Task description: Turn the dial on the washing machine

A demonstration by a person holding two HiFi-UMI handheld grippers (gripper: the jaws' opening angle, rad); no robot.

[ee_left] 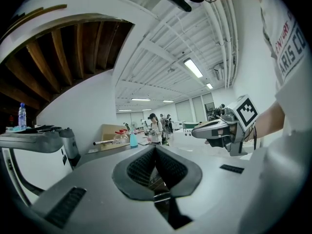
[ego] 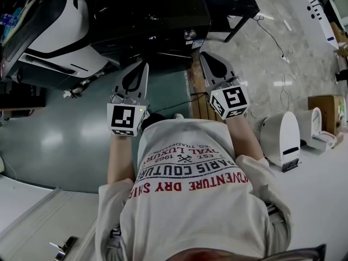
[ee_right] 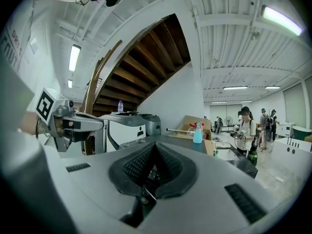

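Left hand-held gripper (ego: 142, 67): clenched, empty.
Right hand-held gripper (ego: 206, 58): clenched, empty.
Dial (ego: 190, 34): on the washing machine (ego: 147, 10), far of the right hand-held gripper, not touched.

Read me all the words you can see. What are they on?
"VENTURE DRY SHI", on the shirt, upside down
"ARIS COUTURE", on the shirt, upside down
"1962", on the shirt, upside down
The smaller shirt print is too blurred to read.
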